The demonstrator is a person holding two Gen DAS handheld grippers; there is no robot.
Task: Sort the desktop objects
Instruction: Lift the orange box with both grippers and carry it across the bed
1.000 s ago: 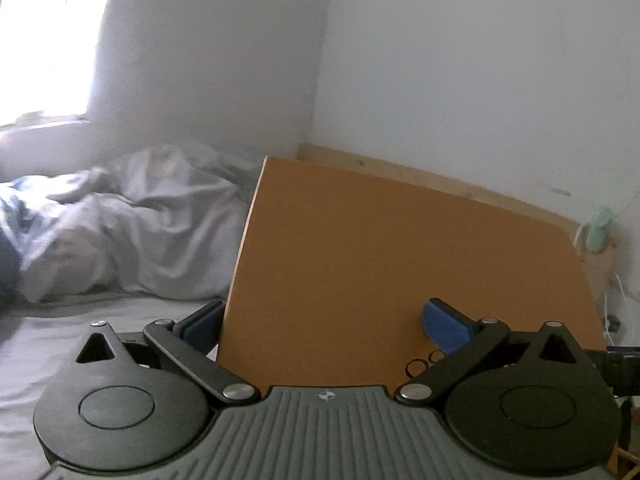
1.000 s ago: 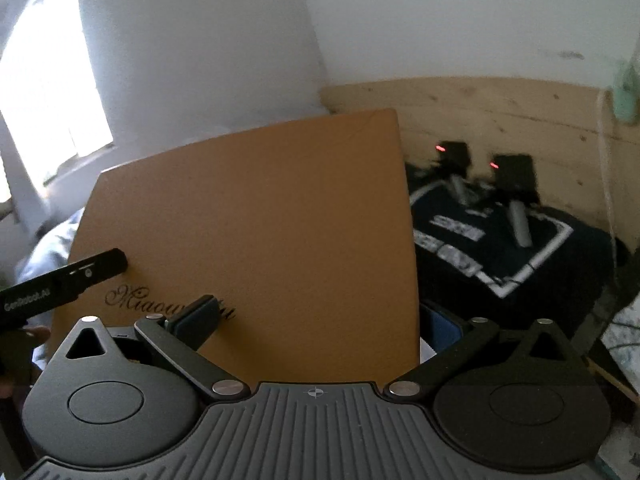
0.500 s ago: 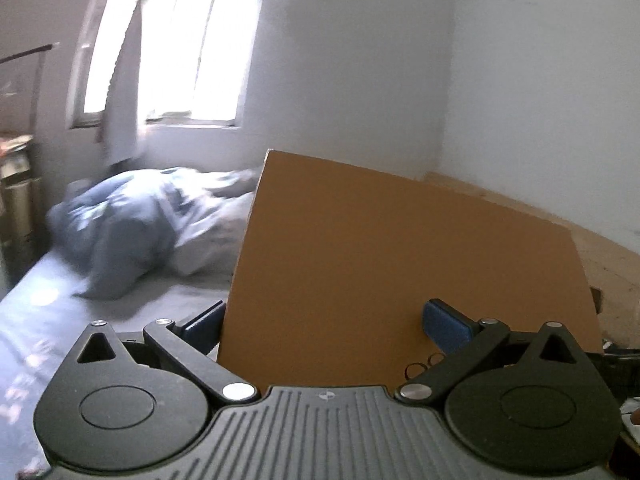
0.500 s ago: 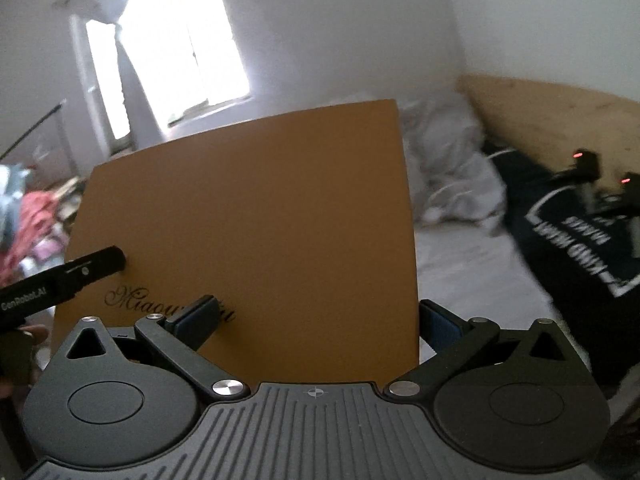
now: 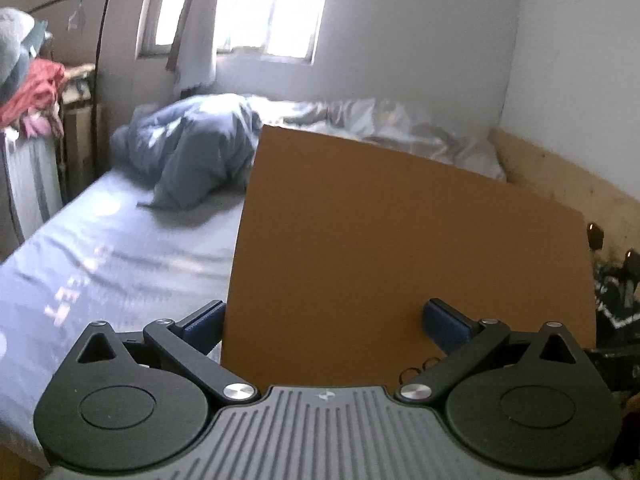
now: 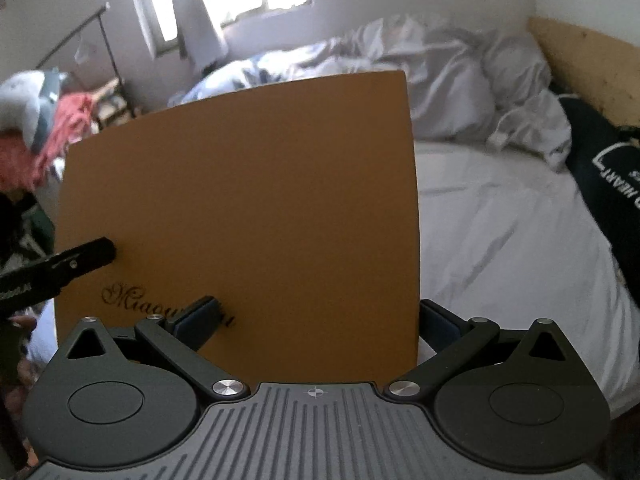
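Left wrist view: a big tan mat (image 5: 400, 240) is seen standing nearly upright right in front of the left gripper (image 5: 324, 320), with the bed (image 5: 120, 248) and a bunched-up duvet (image 5: 192, 152) behind it. No surface is in view anywhere, so the mat is up in the air over the bed, not lying on anything.

The left gripper's fingers are spread wide, not clenched. One pad sits past the mat's left edge and the other is laid against the near face, so the sheet runs slantwise between them. Same deal on the right gripper (image 6: 318, 314): fingers splayed, left pad over the script lettering (image 6: 132, 298), right pad tucked behind the mat's right edge. From that side the mat (image 6: 260, 180) is also seen touched by one of the left gripper's fingers (image 6: 80, 256), low on its left.

Probably it's being steadied from two sides because a floppy sheet that wide would sag or swing if carried from one corner. How it's actually kept up with both sets of fingers this loose can't be told from these shots, tbh.

A black printed garment (image 6: 600, 168) is lying on the far right of the bed (image 6: 500, 240). The step is judged to be a carry, mat not yet put down.
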